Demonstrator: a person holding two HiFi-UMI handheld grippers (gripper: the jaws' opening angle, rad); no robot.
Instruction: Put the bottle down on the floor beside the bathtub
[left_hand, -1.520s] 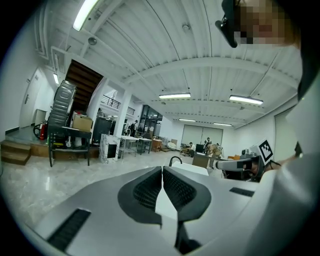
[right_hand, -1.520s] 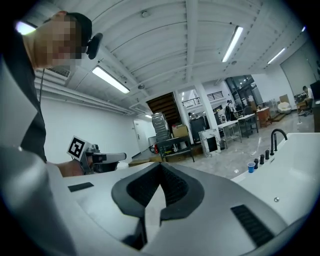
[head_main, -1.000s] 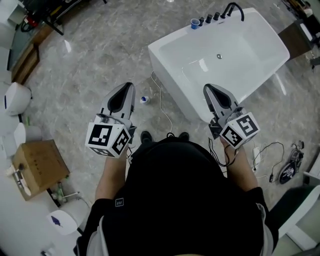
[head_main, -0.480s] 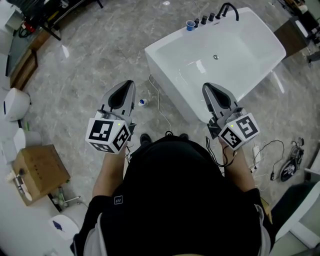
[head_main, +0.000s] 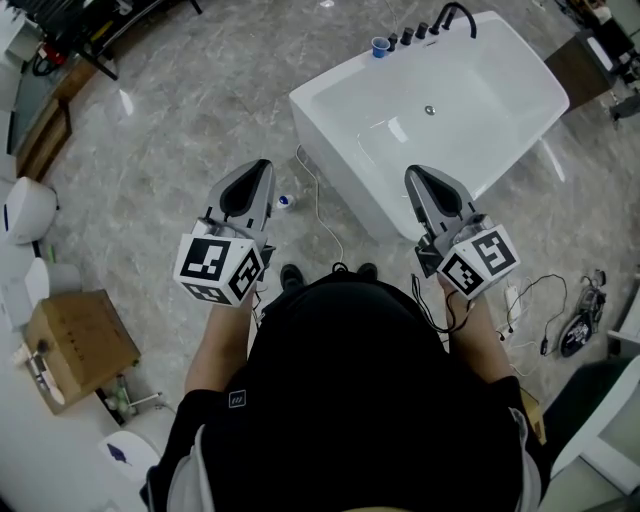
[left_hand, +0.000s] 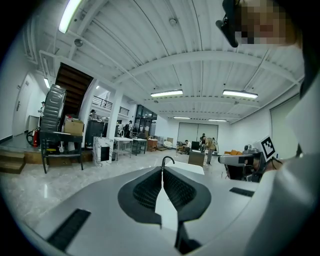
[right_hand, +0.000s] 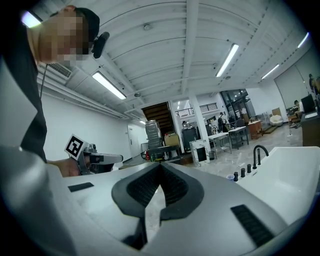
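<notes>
Head view: I see my left claw (head_main: 262, 165) and right claw (head_main: 410, 172) both pressed together, empty. A small blue-capped bottle (head_main: 285, 202) sits on the grey marbled floor (head_main: 180, 110) near the white rectangular bathtub (head_main: 345, 185).

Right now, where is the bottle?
In the head view, the bottle sits on the floor left of the bathtub, beside the white cable and close to the tip of the left gripper.
</notes>
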